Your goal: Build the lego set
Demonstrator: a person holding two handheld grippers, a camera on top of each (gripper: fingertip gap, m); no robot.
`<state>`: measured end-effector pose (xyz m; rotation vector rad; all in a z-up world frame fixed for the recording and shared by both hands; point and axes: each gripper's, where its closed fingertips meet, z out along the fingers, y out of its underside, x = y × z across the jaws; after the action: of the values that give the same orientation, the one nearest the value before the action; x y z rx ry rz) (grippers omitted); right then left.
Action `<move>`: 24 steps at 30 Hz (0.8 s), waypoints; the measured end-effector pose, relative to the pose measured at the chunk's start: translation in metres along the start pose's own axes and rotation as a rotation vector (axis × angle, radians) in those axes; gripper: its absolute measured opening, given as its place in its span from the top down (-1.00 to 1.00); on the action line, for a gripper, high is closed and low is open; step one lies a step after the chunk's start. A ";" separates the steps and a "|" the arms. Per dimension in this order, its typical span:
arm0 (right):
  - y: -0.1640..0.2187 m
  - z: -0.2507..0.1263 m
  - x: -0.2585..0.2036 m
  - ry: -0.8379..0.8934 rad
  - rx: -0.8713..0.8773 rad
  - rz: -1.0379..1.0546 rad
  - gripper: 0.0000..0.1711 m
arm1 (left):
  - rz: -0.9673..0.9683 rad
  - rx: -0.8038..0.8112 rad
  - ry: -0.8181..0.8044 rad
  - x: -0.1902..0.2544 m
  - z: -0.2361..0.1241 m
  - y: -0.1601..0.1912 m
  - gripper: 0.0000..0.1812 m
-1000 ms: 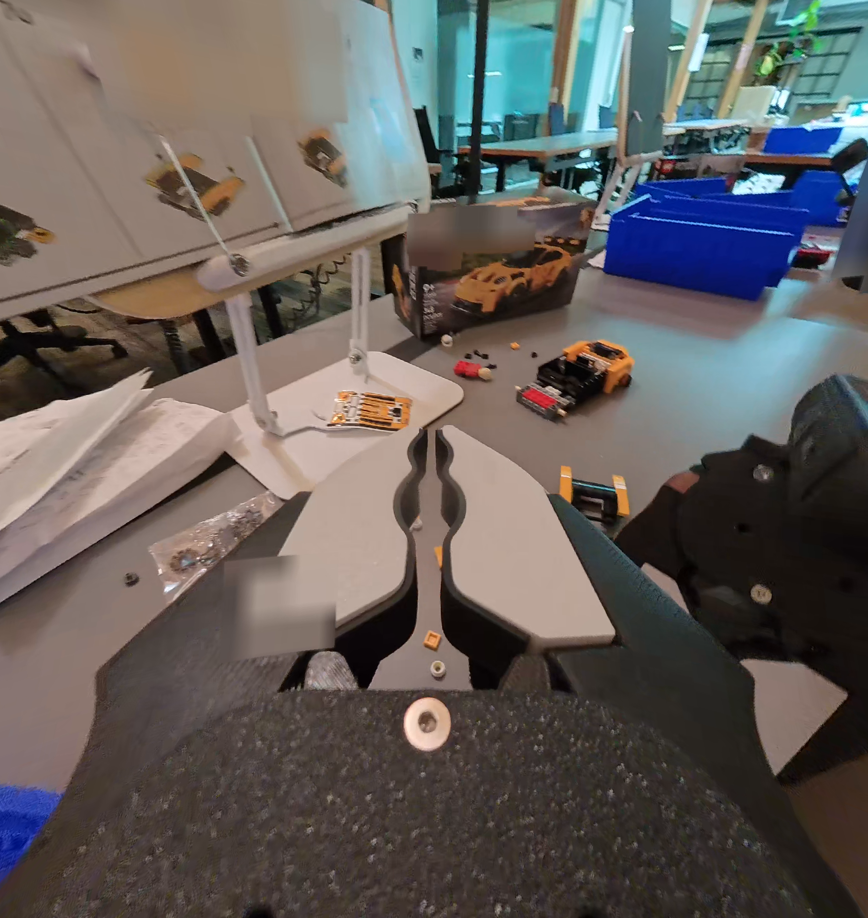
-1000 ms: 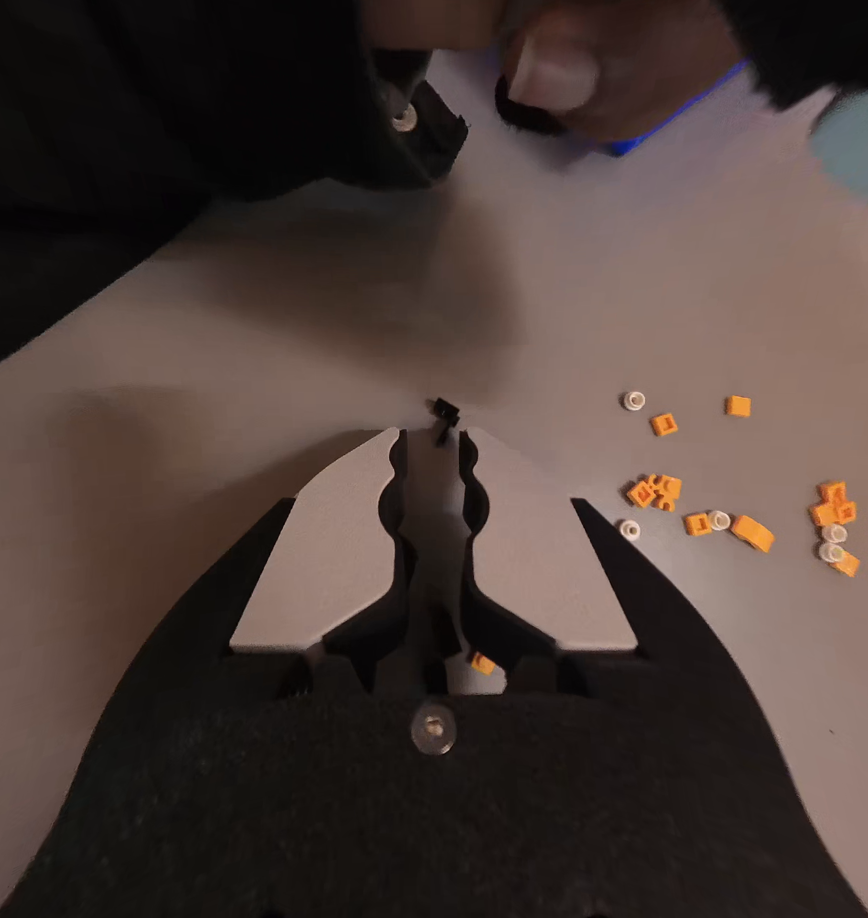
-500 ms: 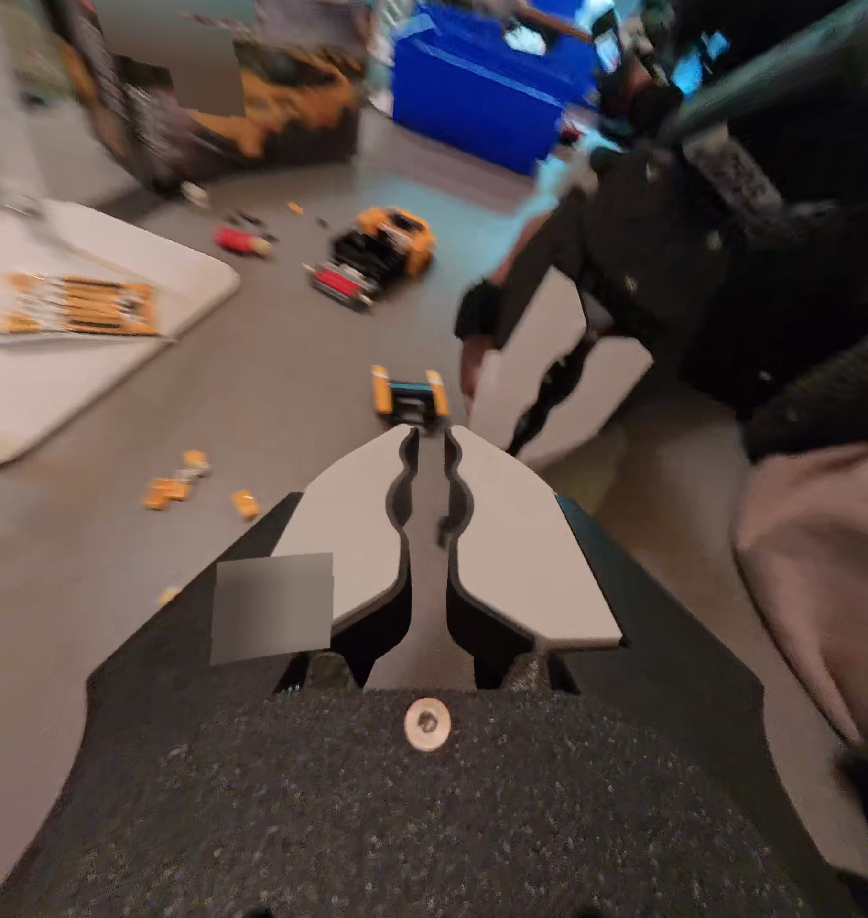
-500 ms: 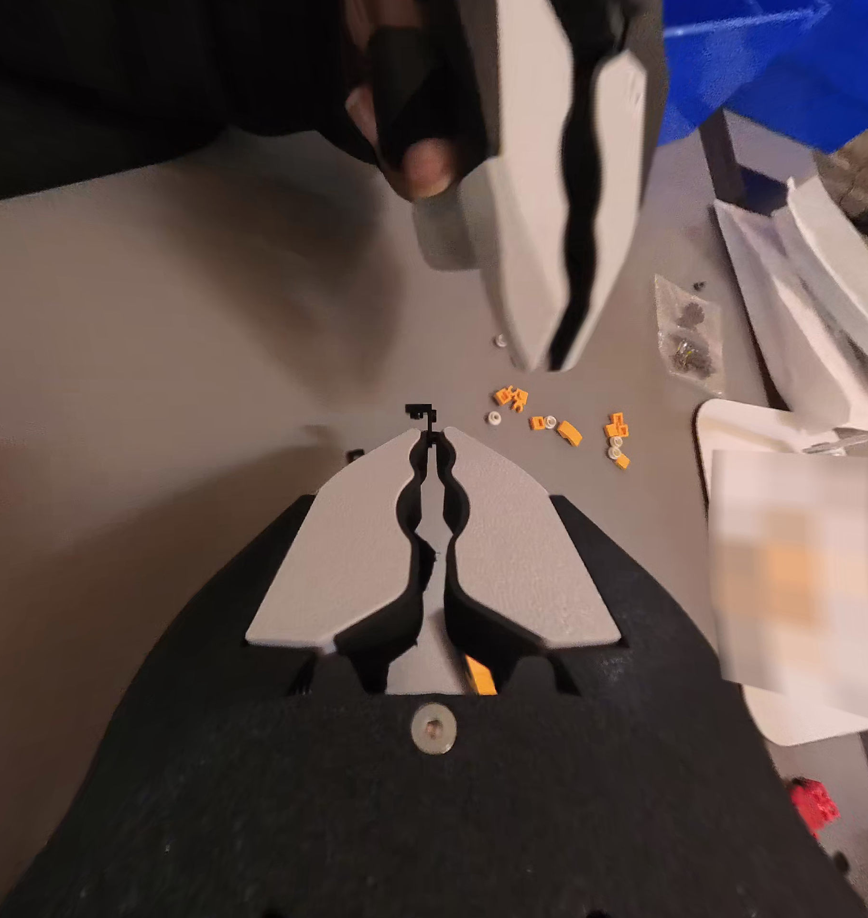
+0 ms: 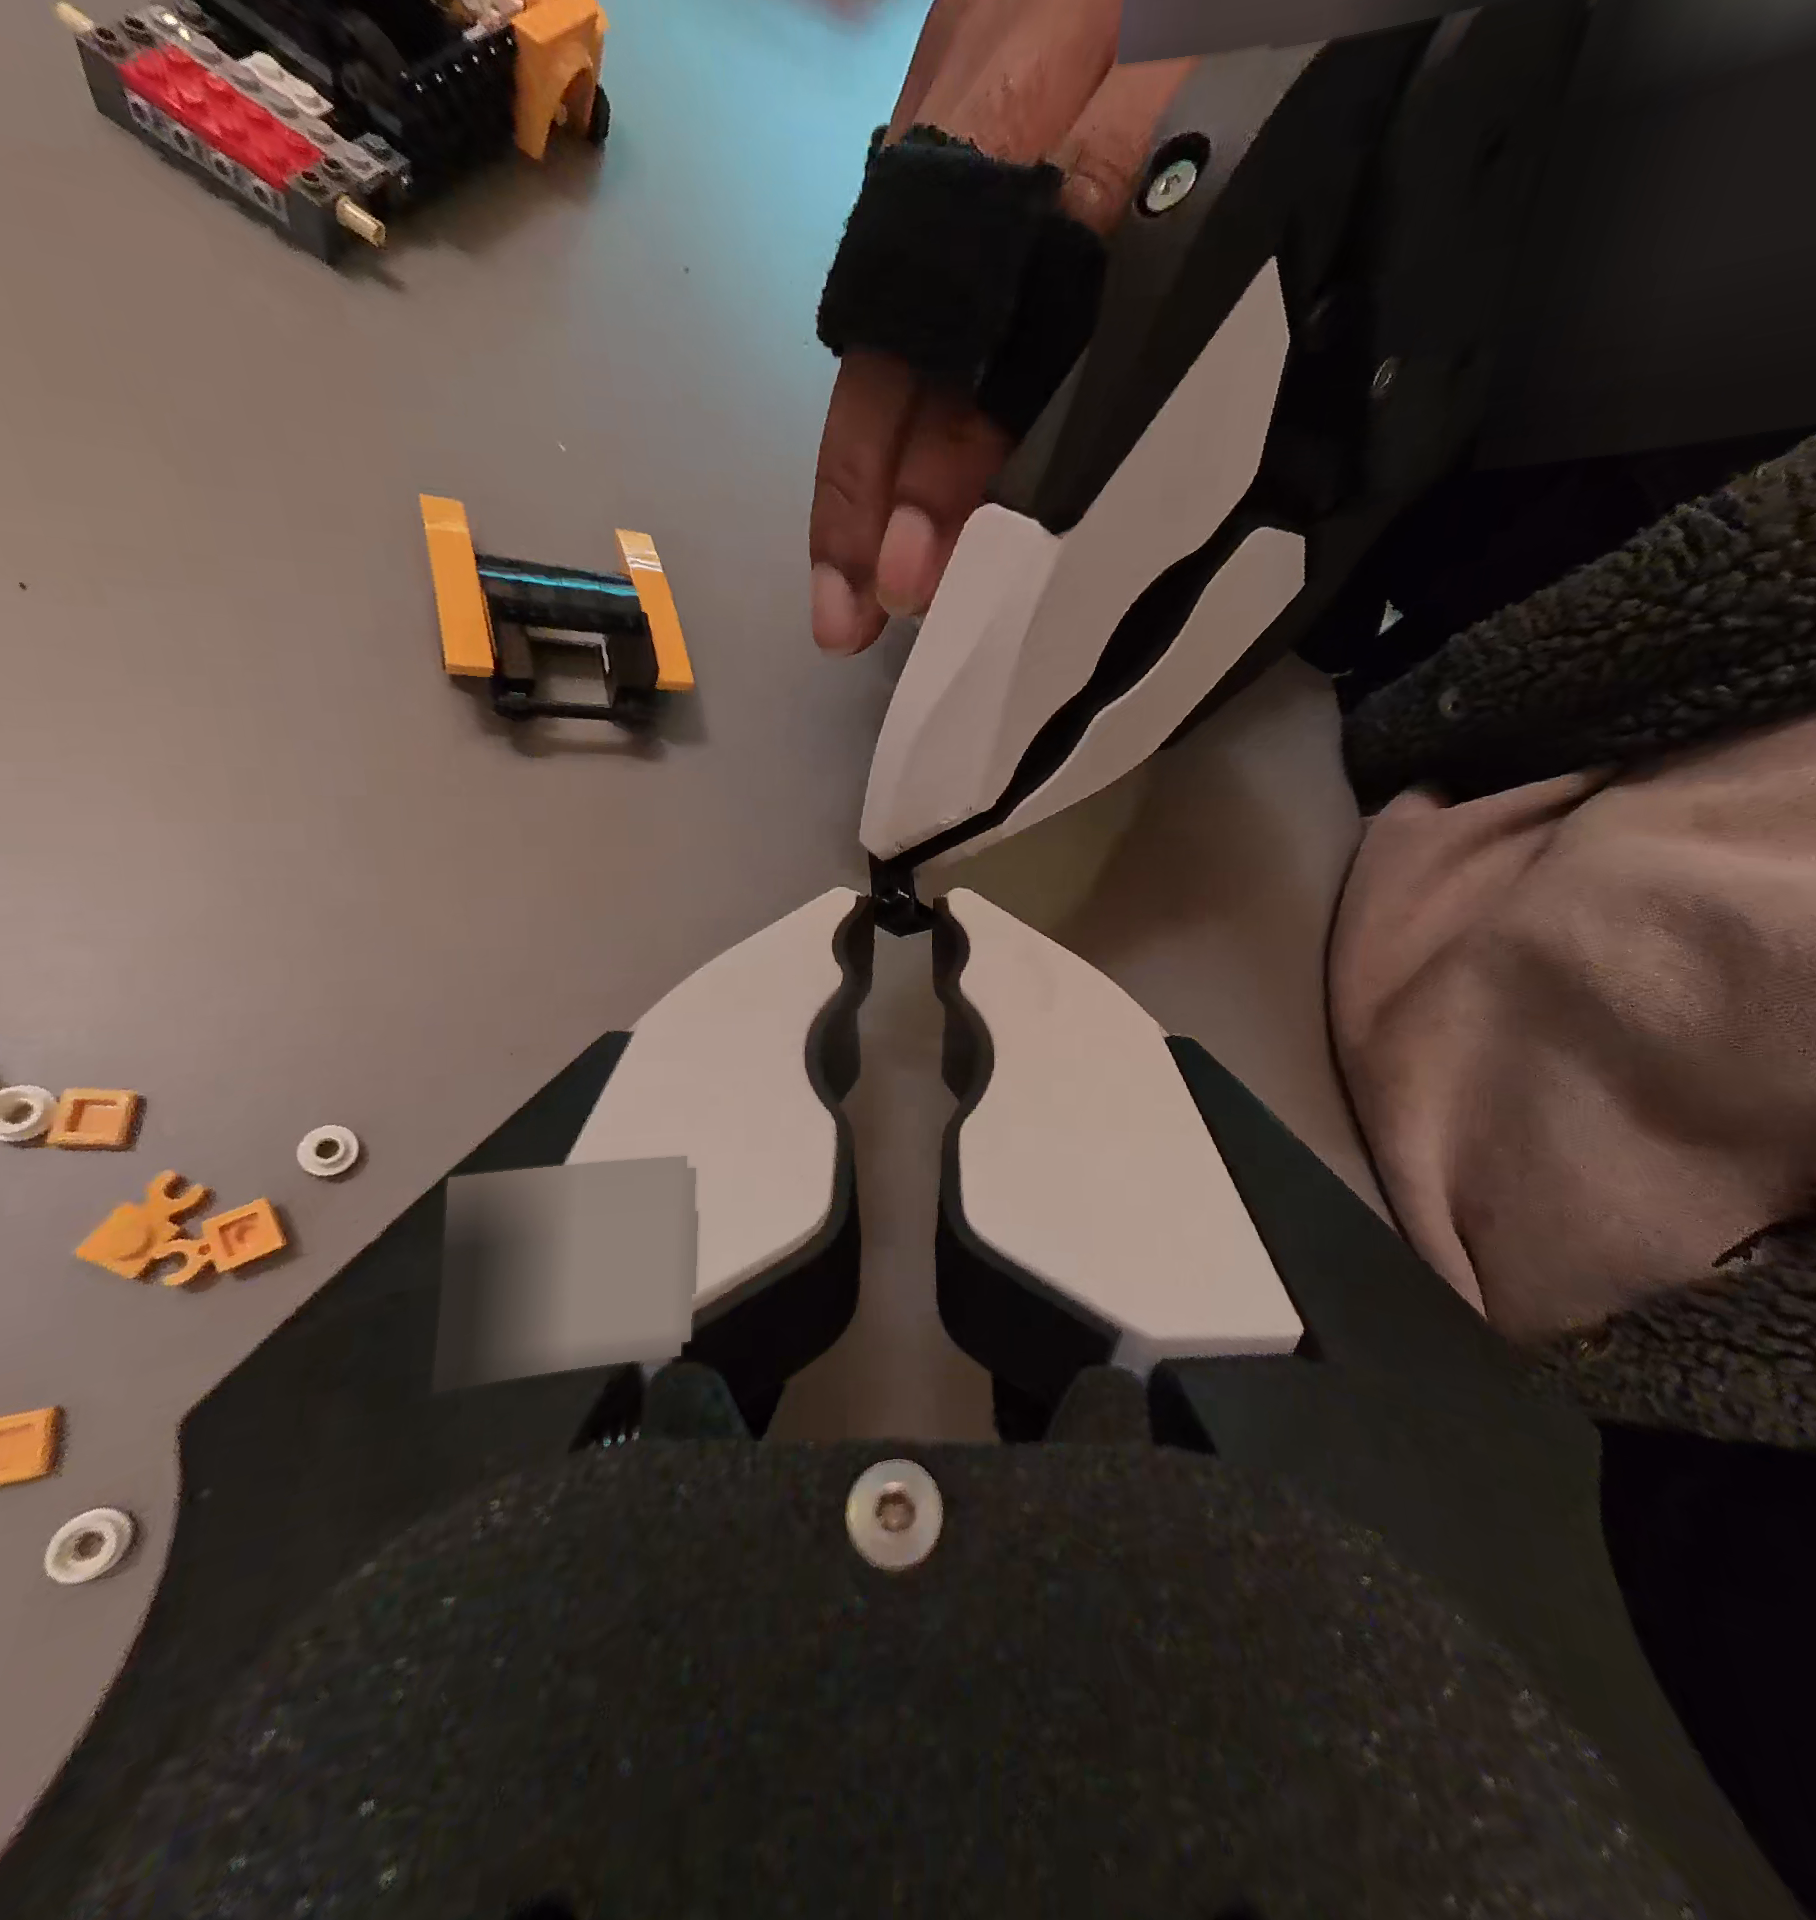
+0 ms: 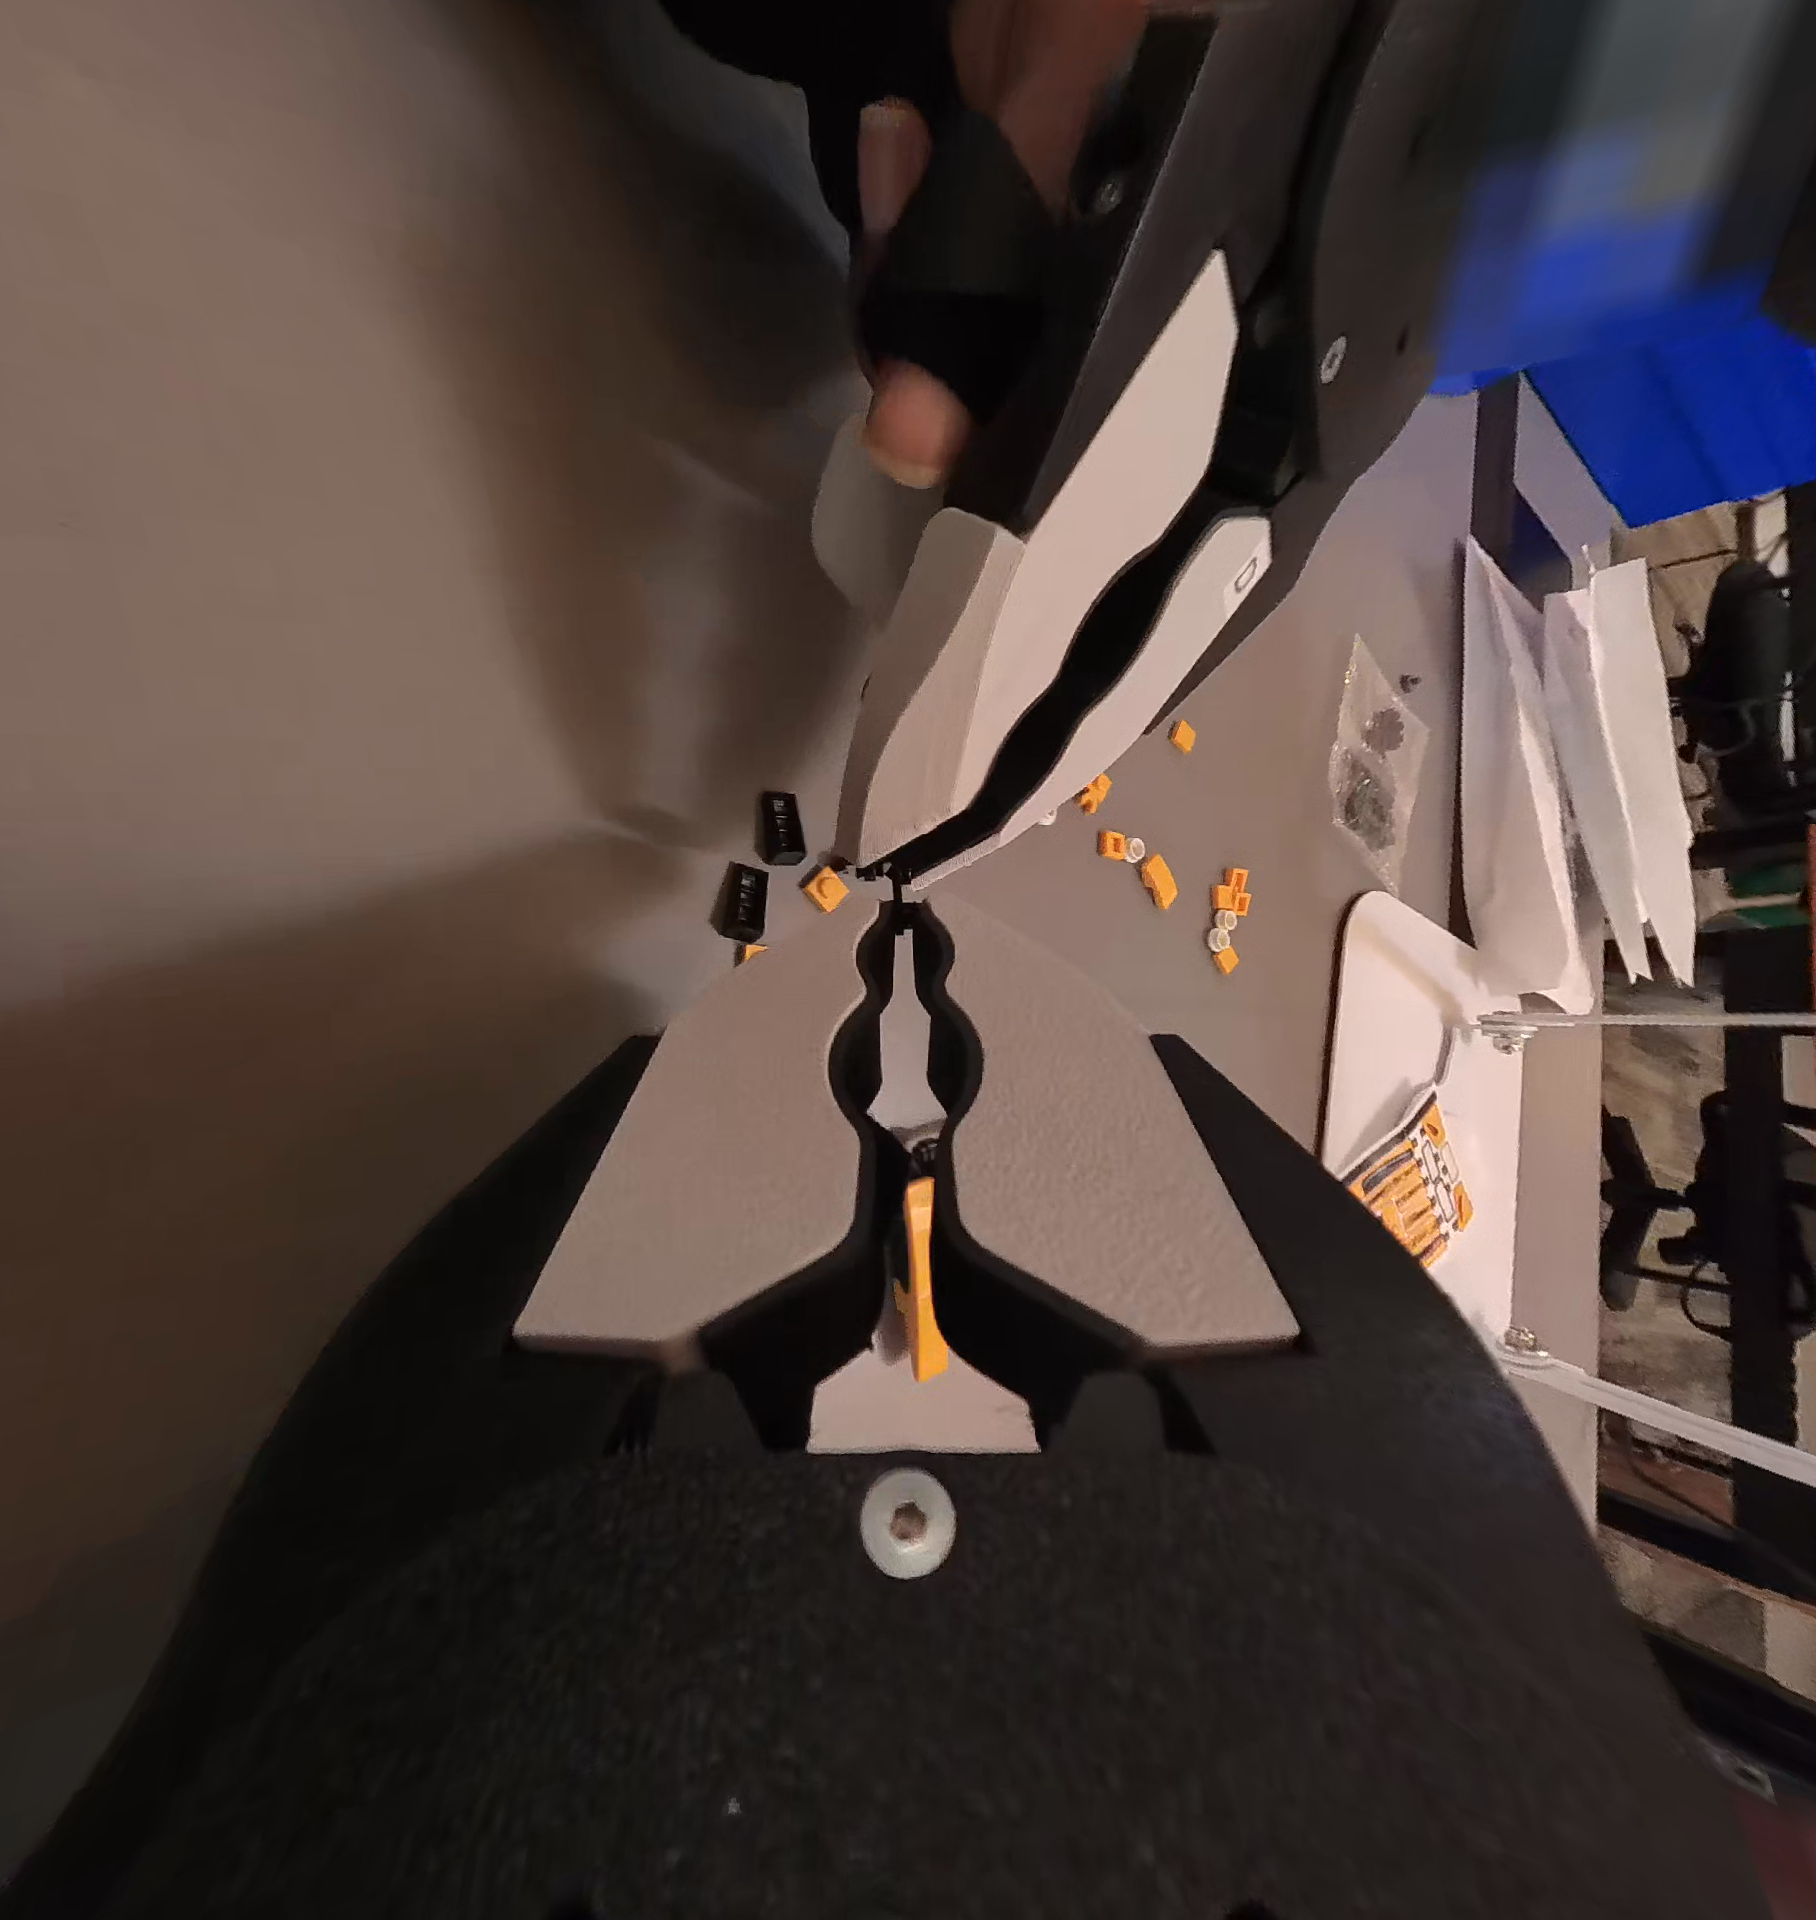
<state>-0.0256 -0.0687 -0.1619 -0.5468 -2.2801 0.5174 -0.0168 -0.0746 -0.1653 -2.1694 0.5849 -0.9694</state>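
A small black lego piece is held in the air between both grippers, tip to tip. My right gripper is shut on it; in the left wrist view it comes in from the upper right. My left gripper has its tips closed around the same piece; in the right wrist view it comes down from the upper right. An orange and black sub-assembly lies on the grey table beyond. The partly built car, black with red and orange, sits at the far left.
Loose orange and white small pieces lie at the left. Two black slopes and an orange piece lie under the tips. A white stand base with a sticker sheet, papers and a parts bag are nearby. The tips of both grippers are at nearly the same place. The partly built car is about 25 cm from both grippers' fingertips.
The right gripper shut on the black piece and lifted it off the table. The left gripper swung round, came down and met it tip to tip at the piece.
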 end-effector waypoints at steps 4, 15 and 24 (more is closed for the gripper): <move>-0.002 -0.011 0.017 0.023 0.096 0.187 0.90 | 0.033 0.102 -0.033 -0.003 -0.007 -0.016 0.90; -0.026 -0.051 0.035 -0.158 0.585 0.752 0.84 | 0.351 0.452 -0.089 0.024 -0.022 -0.065 0.91; -0.030 -0.057 0.035 -0.197 0.647 0.784 0.90 | 0.390 0.455 -0.074 0.030 -0.021 -0.065 0.91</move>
<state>-0.0137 -0.0641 -0.0898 -1.0654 -1.8281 1.6693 -0.0059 -0.0588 -0.0934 -1.6052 0.6485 -0.7223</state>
